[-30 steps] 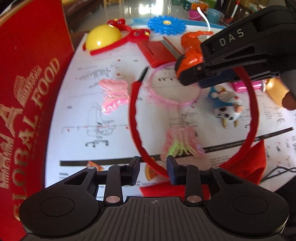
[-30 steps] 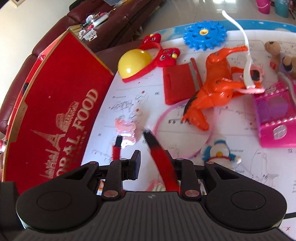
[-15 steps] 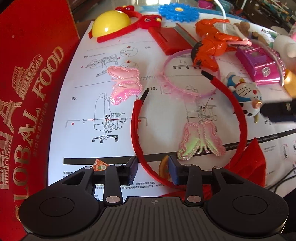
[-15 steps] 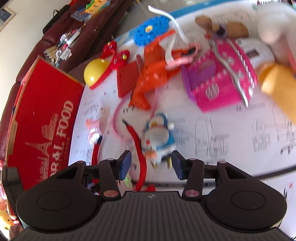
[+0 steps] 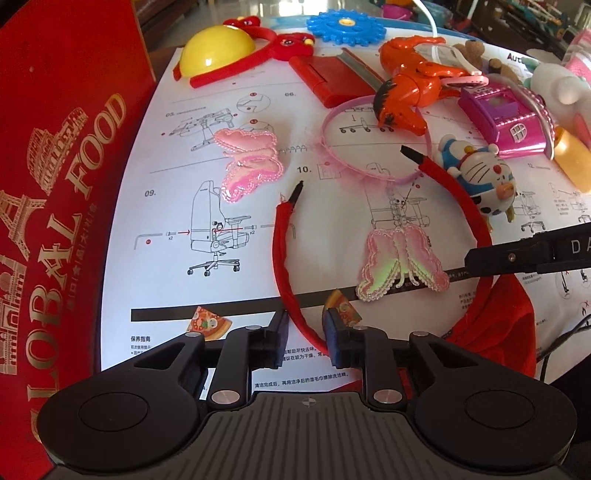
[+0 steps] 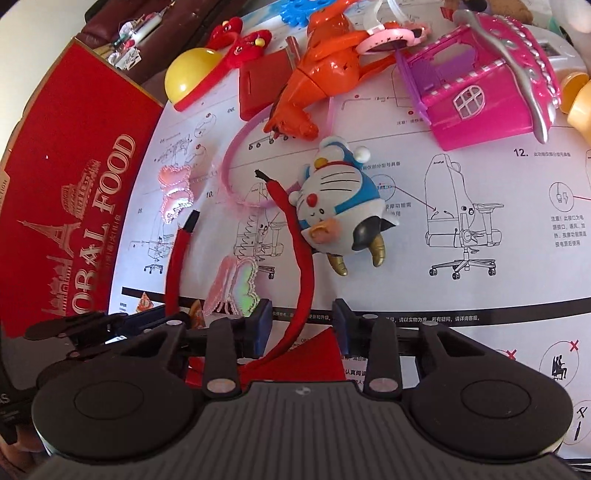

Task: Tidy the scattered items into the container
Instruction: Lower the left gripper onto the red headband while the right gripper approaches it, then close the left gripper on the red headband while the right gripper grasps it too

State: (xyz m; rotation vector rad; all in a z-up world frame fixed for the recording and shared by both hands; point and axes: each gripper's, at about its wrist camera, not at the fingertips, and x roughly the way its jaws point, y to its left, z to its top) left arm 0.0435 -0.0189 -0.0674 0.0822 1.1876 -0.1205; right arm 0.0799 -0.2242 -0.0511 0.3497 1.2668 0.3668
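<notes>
Left wrist view has the red headband (image 5: 284, 258) lying on the instruction sheet (image 5: 229, 118) near its front edge, its band running between the parted fingers of the left gripper (image 5: 304, 332). The right gripper (image 6: 301, 325), also open, straddles the other arm. A pull from both sides could, I judge, spring the band or snag the pink butterfly clip (image 5: 400, 262) and Doraemon figure (image 5: 476, 173) just beside it. The red box (image 5: 55, 221) stands along the sheet's left edge; a brown sofa (image 6: 110, 22) lies beyond.

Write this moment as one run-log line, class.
left gripper: open, straddling red headband | right gripper: open, straddling same band | red box: beside the toys
</notes>
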